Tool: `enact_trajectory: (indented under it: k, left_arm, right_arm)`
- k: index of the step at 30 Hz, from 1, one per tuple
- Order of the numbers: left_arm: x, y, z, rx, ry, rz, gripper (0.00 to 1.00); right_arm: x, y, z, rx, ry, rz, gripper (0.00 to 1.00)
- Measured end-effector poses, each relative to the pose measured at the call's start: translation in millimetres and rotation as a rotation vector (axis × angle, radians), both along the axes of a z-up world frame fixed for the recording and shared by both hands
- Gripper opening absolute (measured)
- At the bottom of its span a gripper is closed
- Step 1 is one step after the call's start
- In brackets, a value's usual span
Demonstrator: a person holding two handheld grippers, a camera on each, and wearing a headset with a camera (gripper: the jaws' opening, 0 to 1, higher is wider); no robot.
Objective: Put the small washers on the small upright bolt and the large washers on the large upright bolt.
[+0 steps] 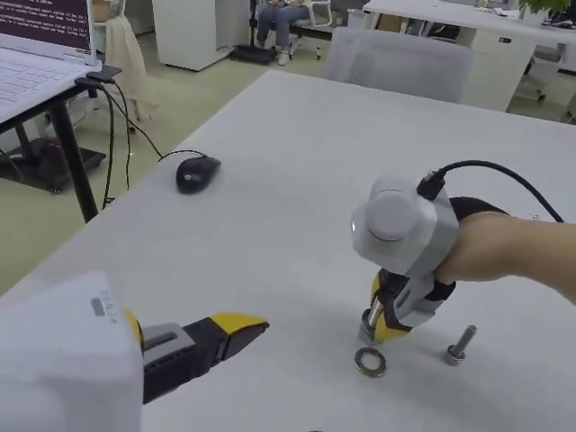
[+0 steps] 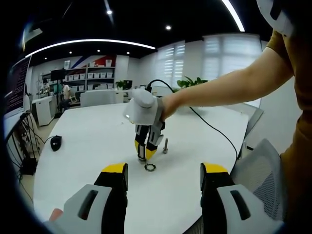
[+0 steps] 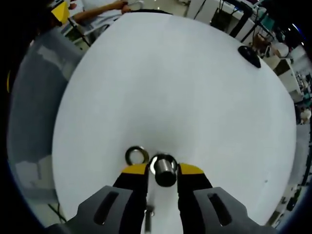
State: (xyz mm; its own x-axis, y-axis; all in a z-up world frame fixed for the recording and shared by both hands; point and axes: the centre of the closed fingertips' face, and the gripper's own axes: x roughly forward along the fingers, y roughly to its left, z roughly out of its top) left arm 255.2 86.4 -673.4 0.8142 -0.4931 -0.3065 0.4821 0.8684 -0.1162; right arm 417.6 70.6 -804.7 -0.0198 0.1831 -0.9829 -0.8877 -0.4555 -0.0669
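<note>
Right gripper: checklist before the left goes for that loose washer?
1. Right gripper shut on the large bolt: ok.
2. Large bolt's base seated on the table: cannot tell.
3. Washer flat beside the large bolt, unobstructed: ok.
4. Left gripper open, holding nothing: ok.
5. Small bolt upright, apart from the washer: ok.
6. Washer size matches the large bolt: cannot tell.

The large silver steel bolt (image 1: 371, 317) is mostly hidden between the yellow-tipped jaws of the right gripper (image 1: 385, 326). Behind its own jaws, the white body of the left gripper (image 1: 241, 335) is cut off by the edge.
</note>
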Motion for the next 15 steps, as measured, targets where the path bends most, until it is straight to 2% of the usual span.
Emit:
enact_trajectory:
  k: [6,15]
  left_arm:
    - [0.6,0.8,0.3,0.002,0.0,0.002,0.59]
    - [0.2,-0.1,0.7,0.006,0.0,0.0,0.59]
  right_arm:
    - [0.9,-1.9,-6.1,-0.009,0.0,0.006,0.24]
    - [5.2,-3.3,-6.8,0.024,-0.016,-0.005,0.25]
